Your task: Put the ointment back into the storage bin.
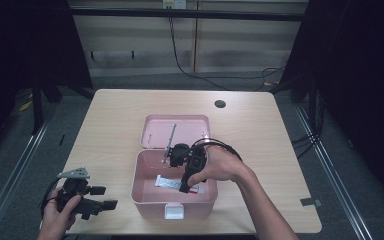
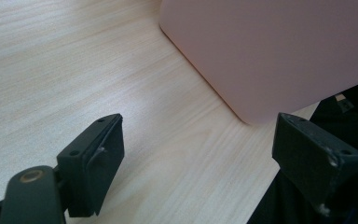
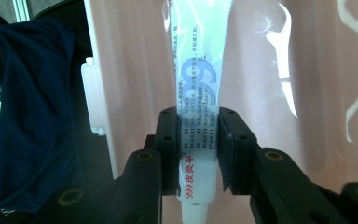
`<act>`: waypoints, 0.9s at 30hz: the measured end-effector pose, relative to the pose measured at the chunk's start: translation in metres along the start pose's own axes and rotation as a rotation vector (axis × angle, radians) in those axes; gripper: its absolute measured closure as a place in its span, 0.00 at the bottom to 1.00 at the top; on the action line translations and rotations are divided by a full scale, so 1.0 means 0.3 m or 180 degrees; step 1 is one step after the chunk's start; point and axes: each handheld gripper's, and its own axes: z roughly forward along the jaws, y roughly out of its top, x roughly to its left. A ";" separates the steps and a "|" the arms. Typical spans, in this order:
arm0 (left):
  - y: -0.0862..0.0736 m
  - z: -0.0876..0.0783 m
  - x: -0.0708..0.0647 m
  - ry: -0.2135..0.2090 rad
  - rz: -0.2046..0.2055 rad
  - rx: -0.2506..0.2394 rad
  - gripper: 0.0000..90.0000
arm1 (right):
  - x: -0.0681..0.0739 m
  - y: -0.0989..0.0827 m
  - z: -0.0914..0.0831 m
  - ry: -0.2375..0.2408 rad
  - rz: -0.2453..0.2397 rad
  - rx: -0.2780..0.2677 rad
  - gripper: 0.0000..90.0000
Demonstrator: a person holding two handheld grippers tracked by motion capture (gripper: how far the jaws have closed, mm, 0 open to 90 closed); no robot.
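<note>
A smooth, matte pink plastic box (image 1: 145, 190) with rounded corners stands open on the table (image 1: 110, 130), its flat lid (image 1: 175, 131) laid back behind it and a white latch (image 1: 174, 211) on its front wall. The table is pale wood-grain laminate with rounded corners and a dark round hole (image 1: 220, 104) near its far edge; around it lie a grey floor, dark curtained sides and a light panelled wall with black cables (image 1: 185, 65) hanging down it. Inside the box the right hand-held gripper (image 1: 186, 186) is clenched on a soft white ointment tube (image 3: 198, 93), flat-sided, printed with blue numerals and small text, red characters near its capped end; the black pads press it from both sides, and the tube lies low in the box close to its glossy pink floor. The left hand-held gripper (image 1: 105, 197) rests near the table's front left corner, just beside the box, its jaws spread wide with nothing between them.
</note>
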 end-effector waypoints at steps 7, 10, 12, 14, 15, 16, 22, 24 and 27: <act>-0.001 0.000 0.000 0.0003 -0.0007 -0.0010 0.19 | -0.005 0.016 0.044 0.0072 -0.0055 0.0026 0.80; -0.001 0.000 0.000 0.0003 -0.0007 -0.0010 0.19 | -0.006 0.019 0.055 0.0101 -0.0049 0.0042 0.80; -0.001 0.000 0.000 0.0002 -0.0007 -0.0007 0.19 | -0.009 0.023 0.069 0.0125 -0.0052 0.0061 0.80; -0.001 0.000 0.000 0.0004 -0.0008 -0.0011 0.19 | -0.009 0.027 0.079 0.0151 -0.0044 0.0074 0.80; -0.001 0.000 0.000 0.0003 -0.0007 -0.0010 0.19 | -0.009 0.029 0.082 0.0157 -0.0055 0.0092 0.80; -0.001 0.000 0.000 0.0002 -0.0007 -0.0011 0.19 | -0.008 0.032 0.086 0.0165 -0.0065 0.0083 0.80; -0.001 -0.001 0.000 0.0002 -0.0016 -0.0016 0.19 | -0.005 0.042 0.111 0.0193 -0.0095 0.0112 0.80; -0.001 -0.001 -0.001 0.0003 -0.0023 -0.0022 0.19 | -0.007 0.044 0.125 0.0197 -0.0099 0.0137 0.80; -0.001 -0.001 -0.001 0.0011 -0.0009 -0.0021 0.19 | -0.011 0.048 0.144 0.0207 -0.0106 0.0149 0.80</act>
